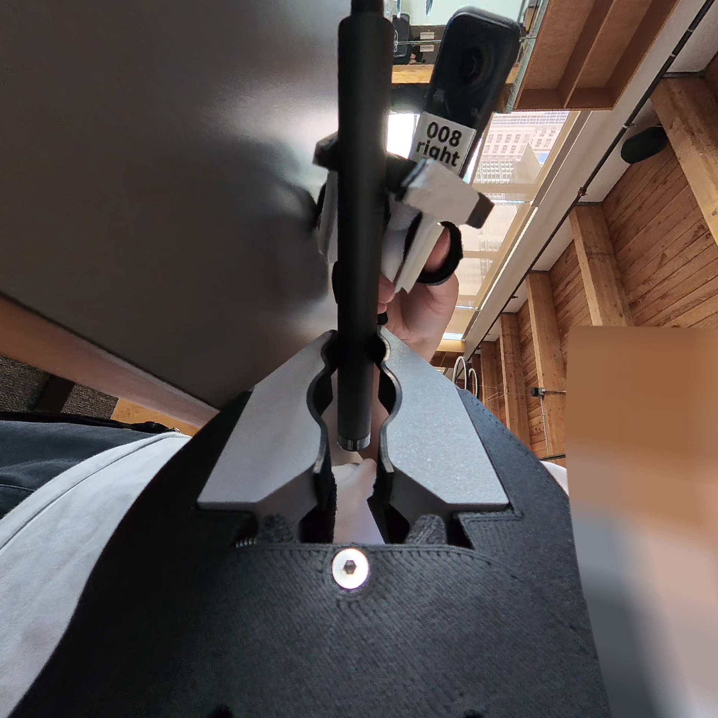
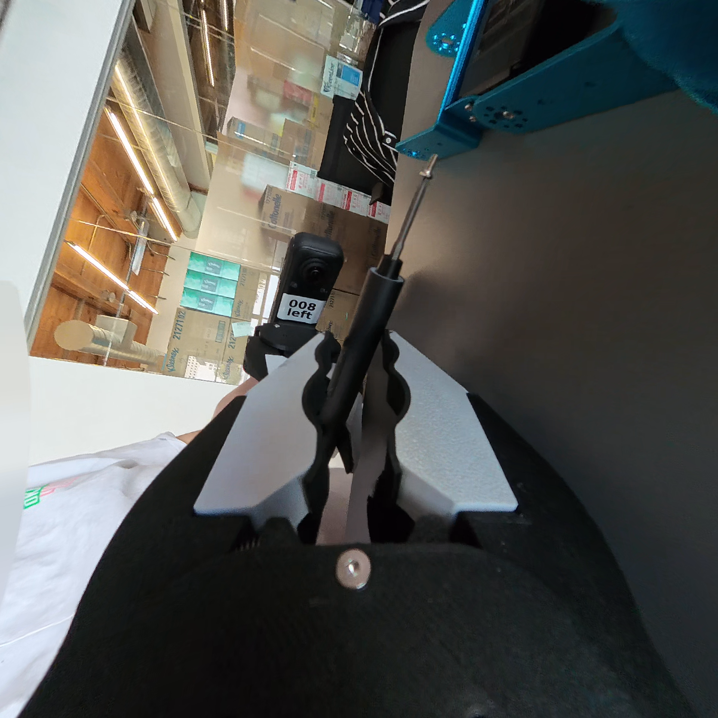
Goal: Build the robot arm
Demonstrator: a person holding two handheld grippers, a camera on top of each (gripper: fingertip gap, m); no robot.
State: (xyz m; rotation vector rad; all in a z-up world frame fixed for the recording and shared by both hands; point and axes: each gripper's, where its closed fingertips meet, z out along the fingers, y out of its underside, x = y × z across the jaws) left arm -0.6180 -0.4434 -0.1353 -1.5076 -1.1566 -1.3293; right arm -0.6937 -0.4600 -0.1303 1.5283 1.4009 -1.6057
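We find both grippers closed on one black screwdriver (image 2: 375,334): right gripper (image 2: 359,349) clamps the handle, left gripper (image 1: 355,349) its rear; shaft runs toward one o'clock, tip meeting the blue bracket (image 2: 458,132)

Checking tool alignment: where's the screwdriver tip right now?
Right wrist view, upper right of centre: the screwdriver is clamped in the right gripper, its tip carrying a small screw just below the blue metal bracket.

Both grippers faced each other close together, the left gripper (image 1: 354,342) and right gripper (image 2: 359,345) each clamped shut, a bare hand (image 1: 421,307) behind the right.
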